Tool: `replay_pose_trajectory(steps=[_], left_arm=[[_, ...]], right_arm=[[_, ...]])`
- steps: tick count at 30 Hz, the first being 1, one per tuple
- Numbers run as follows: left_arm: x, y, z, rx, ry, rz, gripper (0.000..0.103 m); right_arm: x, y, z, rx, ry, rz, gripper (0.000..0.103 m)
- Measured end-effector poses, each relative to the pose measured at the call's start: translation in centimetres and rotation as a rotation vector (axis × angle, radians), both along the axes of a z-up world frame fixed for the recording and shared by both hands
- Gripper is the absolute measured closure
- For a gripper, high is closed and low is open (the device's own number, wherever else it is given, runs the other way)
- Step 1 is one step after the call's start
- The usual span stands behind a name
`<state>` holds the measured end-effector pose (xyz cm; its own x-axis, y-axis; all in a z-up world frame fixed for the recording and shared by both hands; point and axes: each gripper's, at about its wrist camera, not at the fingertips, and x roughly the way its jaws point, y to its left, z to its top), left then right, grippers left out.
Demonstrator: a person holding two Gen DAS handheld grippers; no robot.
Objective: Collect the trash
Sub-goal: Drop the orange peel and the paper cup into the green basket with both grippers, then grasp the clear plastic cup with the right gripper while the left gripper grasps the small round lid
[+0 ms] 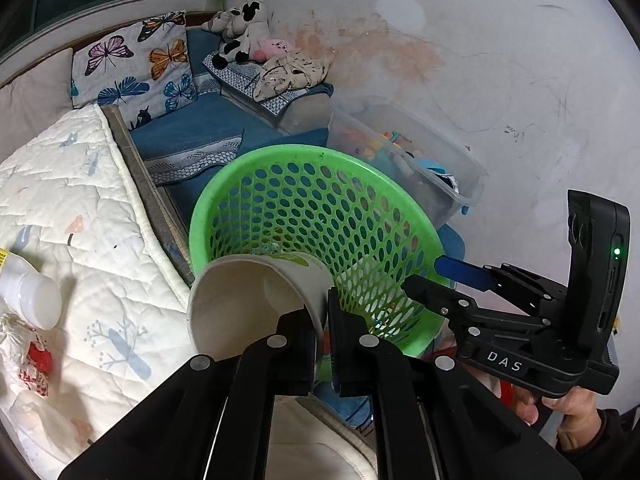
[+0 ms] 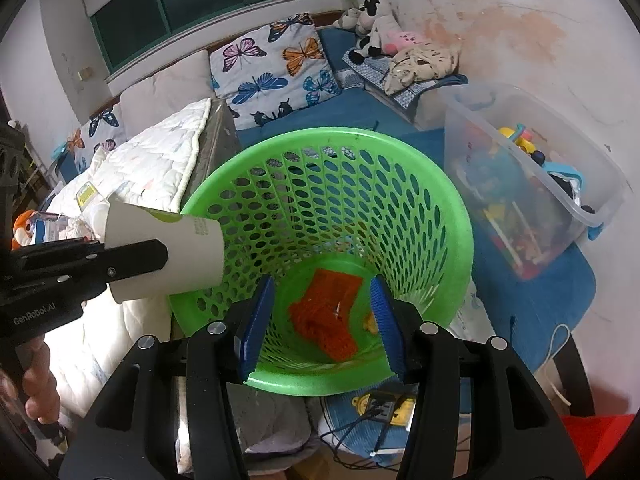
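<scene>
Bedroom corner with a scuffed, stained white wall, and we're parked right over a green plastic basket [image 2: 448,216], the round tapered kind with oval holes punched all through its sides. It sits between the bed and a clear plastic bin [image 2: 532,184] full of bright toys.

Our left gripper [image 1: 322,332] has its fingers clamped tight on the rim wall of a white paper cup [image 1: 256,300], one finger inside the mouth and one outside. The cup is smooth card with a green print on the side, tipped over so its open mouth faces the left camera. In the right wrist view the cup [image 2: 168,252] hangs at the basket's left rim, its base end poking over the opening.

Our right gripper [image 2: 324,320] is over the basket with its ribbed blue fingers [image 2: 256,324] parted and nothing between them. Straight below, on the basket floor, lies a crumpled orange net [image 2: 324,316], mesh-textured.

On the quilted white bedspread [image 1: 80,200] there's a white plastic bottle [image 1: 28,292] lying on its side next to a crinkly wrapper with red print [image 1: 28,352]. Further back, a butterfly-print pillow [image 2: 272,68] and a plush cow [image 2: 376,24].
</scene>
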<state>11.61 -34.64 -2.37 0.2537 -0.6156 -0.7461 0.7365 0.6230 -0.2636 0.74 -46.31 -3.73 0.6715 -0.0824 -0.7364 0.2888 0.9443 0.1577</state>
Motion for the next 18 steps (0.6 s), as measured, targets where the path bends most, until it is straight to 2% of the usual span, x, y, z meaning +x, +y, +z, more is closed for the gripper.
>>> replay_pose_trajectory(steps=[2, 4, 10, 15, 16, 17, 18], left_arm=[[-0.1, 0.0, 0.0, -0.002, 0.004, -0.002, 0.091], [0.0, -0.1, 0.0, -0.004, 0.007, 0.000, 0.089], [-0.4, 1.1, 0.6, -0.033, 0.012, 0.001, 0.089], [-1.2, 3.7, 2.0, -0.042, -0.027, 0.032, 0.086], [-1.3, 4.4, 2.3, -0.043, -0.036, 0.044, 0.079], [-1.4, 5.4, 2.8, -0.047, -0.050, 0.066, 0.060], [-1.6, 6.0, 3.1, -0.050, -0.063, 0.081, 0.055]], right_arm=[[0.0, 0.1, 0.1, -0.002, -0.002, 0.001, 0.052], [-0.1, 0.3, 0.2, -0.005, -0.004, 0.001, 0.052], [-0.3, 0.6, 0.8, -0.001, -0.019, 0.001, 0.050], [-0.5, 2.1, 1.7, -0.005, -0.038, 0.032, 0.047], [-0.4, 2.5, 1.9, -0.006, -0.042, 0.041, 0.046], [-0.4, 3.0, 2.0, -0.008, -0.046, 0.051, 0.046], [-0.2, 3.8, 2.1, -0.011, -0.048, 0.065, 0.045]])
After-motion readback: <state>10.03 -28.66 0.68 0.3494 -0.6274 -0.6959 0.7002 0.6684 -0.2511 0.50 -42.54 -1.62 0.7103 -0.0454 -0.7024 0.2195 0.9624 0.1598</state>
